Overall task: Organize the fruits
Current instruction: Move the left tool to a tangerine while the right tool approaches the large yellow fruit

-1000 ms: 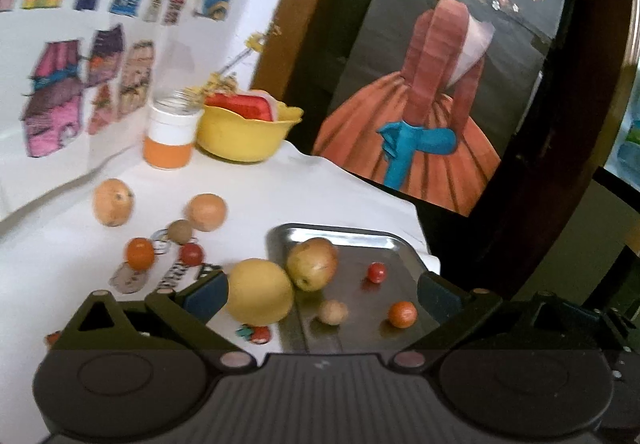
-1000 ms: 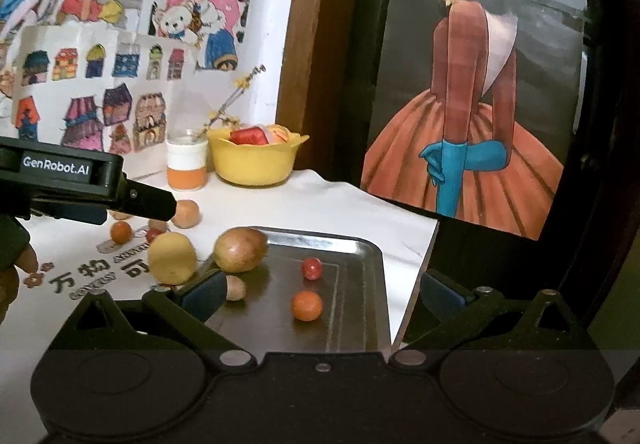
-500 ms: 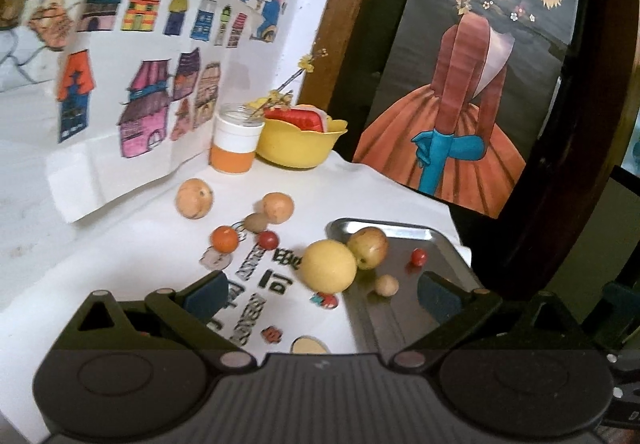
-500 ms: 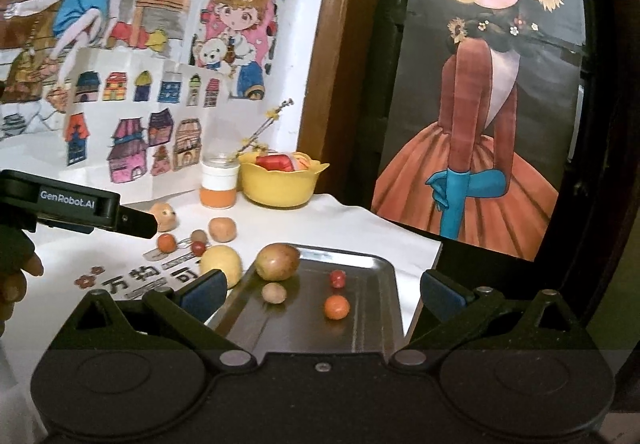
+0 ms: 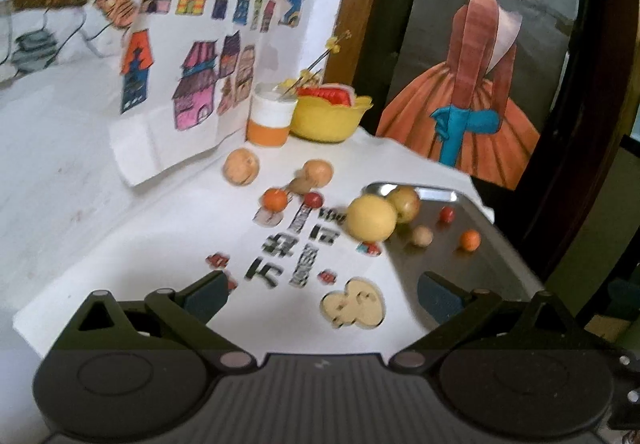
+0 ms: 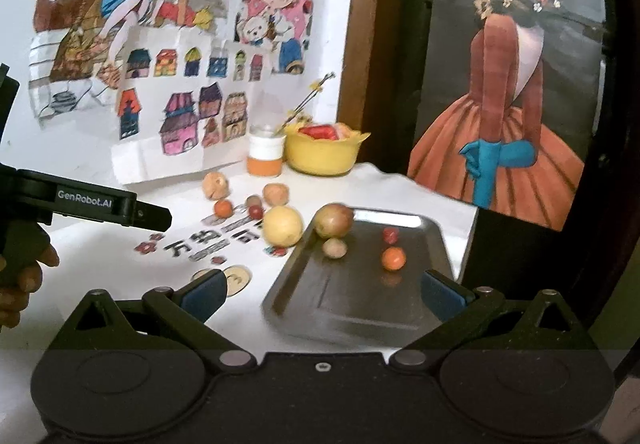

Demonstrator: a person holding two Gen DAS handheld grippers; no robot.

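A metal tray point(image 6: 432, 240) lies flat on the white tabletop and holds four fruits — a reddish-green apple point(image 6: 334, 220) at its far left corner, a small tan fruit point(image 6: 335, 247) just before it, a red cherry tomato point(image 6: 390, 234) and a small orange point(image 6: 393, 258) nearer the middle. A large yellow fruit point(image 6: 282, 226) sits on the table, just beside the tray's left edge. Farther left lie five more — two tan, one orange, one red, one brownish.

Four fruits are sitting in one metal tray point(image 6: 434, 240); six more are lying on the table point(image 6: 420, 192), beside one yellow bowl point(image 6: 322, 156) and one jar point(image 6: 264, 154).
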